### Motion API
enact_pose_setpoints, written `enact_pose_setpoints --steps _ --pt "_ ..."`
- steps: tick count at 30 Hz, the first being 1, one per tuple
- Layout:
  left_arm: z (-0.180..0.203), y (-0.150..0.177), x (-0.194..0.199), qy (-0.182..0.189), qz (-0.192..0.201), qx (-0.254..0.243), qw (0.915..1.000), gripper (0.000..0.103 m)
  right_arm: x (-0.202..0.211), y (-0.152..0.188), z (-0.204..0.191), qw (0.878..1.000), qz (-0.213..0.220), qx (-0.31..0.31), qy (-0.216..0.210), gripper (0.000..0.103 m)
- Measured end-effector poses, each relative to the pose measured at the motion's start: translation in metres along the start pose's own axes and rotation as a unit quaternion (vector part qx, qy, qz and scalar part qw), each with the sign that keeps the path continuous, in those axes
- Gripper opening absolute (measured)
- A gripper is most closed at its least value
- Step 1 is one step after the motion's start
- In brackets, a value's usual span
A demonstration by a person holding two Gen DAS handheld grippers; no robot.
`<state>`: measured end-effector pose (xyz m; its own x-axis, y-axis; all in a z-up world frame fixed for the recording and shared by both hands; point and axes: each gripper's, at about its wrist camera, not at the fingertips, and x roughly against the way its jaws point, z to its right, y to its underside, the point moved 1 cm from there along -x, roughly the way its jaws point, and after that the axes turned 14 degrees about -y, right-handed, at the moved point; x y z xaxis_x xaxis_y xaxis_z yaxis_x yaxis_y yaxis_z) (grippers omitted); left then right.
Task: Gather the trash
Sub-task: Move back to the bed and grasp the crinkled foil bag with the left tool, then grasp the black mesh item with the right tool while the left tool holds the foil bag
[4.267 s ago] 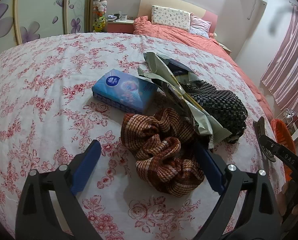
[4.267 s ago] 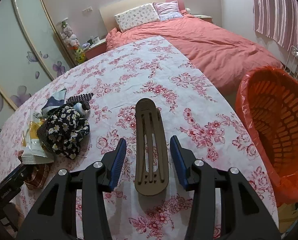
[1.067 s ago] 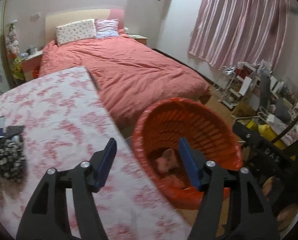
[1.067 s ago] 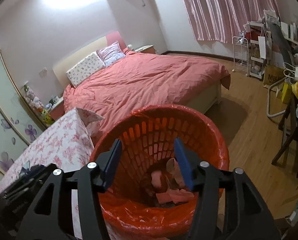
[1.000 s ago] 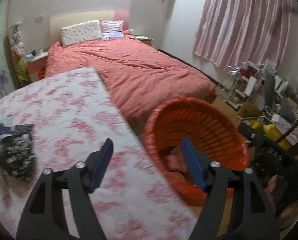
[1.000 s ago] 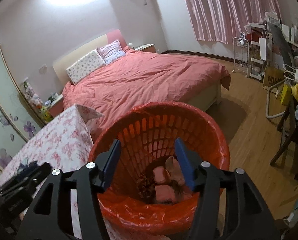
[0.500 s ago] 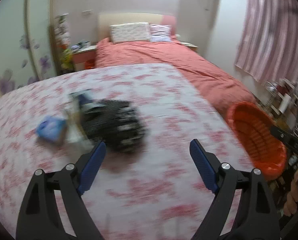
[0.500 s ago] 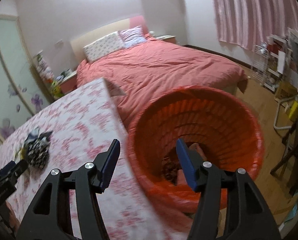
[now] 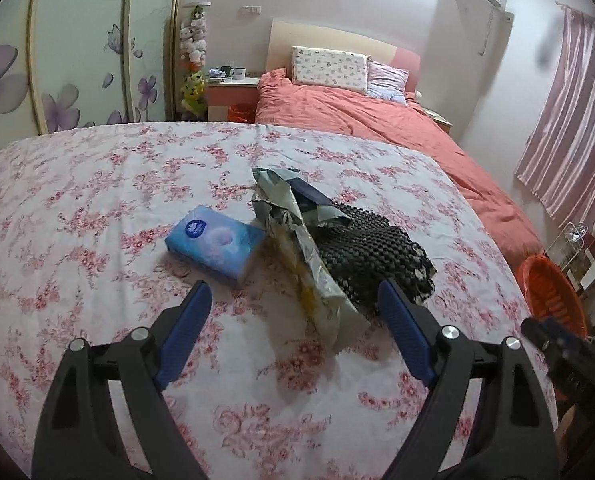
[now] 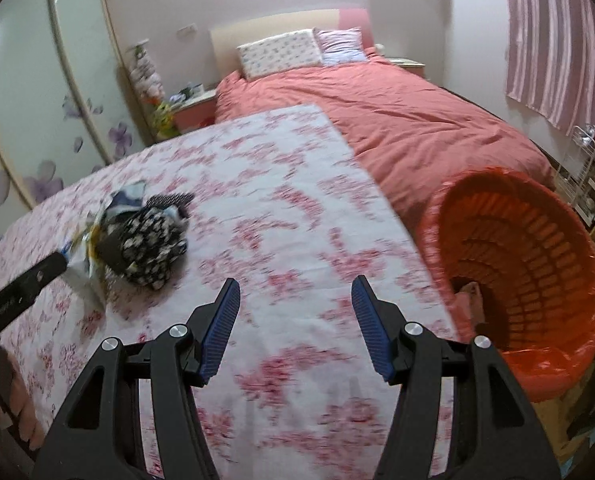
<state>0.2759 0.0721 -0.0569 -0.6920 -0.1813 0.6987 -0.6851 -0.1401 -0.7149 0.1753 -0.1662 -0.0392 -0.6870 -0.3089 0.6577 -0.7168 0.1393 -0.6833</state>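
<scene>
the left gripper [image 9: 291, 308] stood apart and empty over the crumpled wrapper [image 9: 297, 240]; the right gripper [image 10: 295, 300], also apart and empty, hovered near the table edge [image 10: 381, 200] beside the orange basket [image 10: 537, 240].

Tissue pack [image 9: 216, 245] left of wrapper [image 9: 297, 240] — touching

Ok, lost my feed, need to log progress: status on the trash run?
Both grippers open and empty, left, right. Crumpled wrapper, tissue pack and black woven bag on the floral table. Orange basket beside it; nothing blocking.
</scene>
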Motion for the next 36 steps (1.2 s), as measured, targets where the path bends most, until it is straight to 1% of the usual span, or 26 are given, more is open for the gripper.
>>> enact_pose_setpoints --steps 3,9,11,12,13,14,15,17,19,21,24,26,29,36 --pt "0.008 -0.004 -0.013 -0.005 -0.007 -0.007 0.9999 0.076 -0.004 0.003 -0.004 1.000 -0.008 0.003 0.000 0.058" --pt "0.009 -0.003 -0.037 -0.004 -0.043 -0.005 0.9990 0.054 -0.009 0.004 -0.001 1.000 -0.016 -0.003 0.000 0.058" --pt "0.009 -0.001 -0.041 -0.004 -0.051 -0.004 0.9987 0.049 -0.014 0.003 -0.001 1.000 -0.018 -0.006 -0.001 0.058" --pt "0.009 0.000 -0.044 -0.004 -0.055 -0.004 0.9985 0.044 -0.017 0.003 -0.002 1.000 -0.020 -0.007 -0.002 0.058" --pt "0.010 0.000 -0.046 -0.002 -0.059 -0.005 0.9983 0.043 -0.018 0.003 -0.003 1.000 -0.021 -0.007 -0.003 0.058" --pt "0.010 0.001 -0.048 0.000 -0.062 -0.005 0.9981 0.038 -0.019 0.004 -0.004 1.000 -0.022 -0.005 -0.003 0.058" --pt "0.010 0.002 -0.049 0.001 -0.063 -0.005 0.9980 0.031 -0.020 0.004 -0.006 1.000 -0.024 -0.003 -0.004 0.058" --pt "0.008 0.002 -0.050 0.004 -0.062 -0.005 0.9980 0.028 -0.021 0.005 -0.008 1.000 -0.025 0.001 -0.005 0.058" --pt "0.006 0.002 -0.045 0.003 -0.054 -0.008 0.9985 0.020 -0.022 0.005 -0.011 1.000 -0.026 0.005 -0.006 0.058" --pt "0.002 0.002 -0.040 0.002 -0.044 -0.014 0.9989 0.017 -0.025 0.005 -0.013 1.000 -0.027 0.005 -0.007 0.058" --pt "-0.005 0.004 -0.028 -0.005 -0.021 -0.022 0.9995 0.015 -0.027 0.005 -0.015 1.000 -0.028 0.003 -0.009 0.058" --pt "-0.011 0.006 -0.022 -0.003 -0.013 -0.021 0.9997 0.014 -0.030 0.006 -0.018 0.999 -0.029 0.004 -0.011 0.058" --pt "-0.022 0.008 -0.015 0.003 -0.010 -0.012 0.9999 0.014 -0.033 0.006 -0.025 0.999 -0.030 0.006 -0.020 0.058" --pt "-0.045 0.014 -0.003 0.006 -0.003 0.007 0.9999 0.014 -0.038 0.000 -0.056 0.998 -0.021 0.023 -0.061 0.058"
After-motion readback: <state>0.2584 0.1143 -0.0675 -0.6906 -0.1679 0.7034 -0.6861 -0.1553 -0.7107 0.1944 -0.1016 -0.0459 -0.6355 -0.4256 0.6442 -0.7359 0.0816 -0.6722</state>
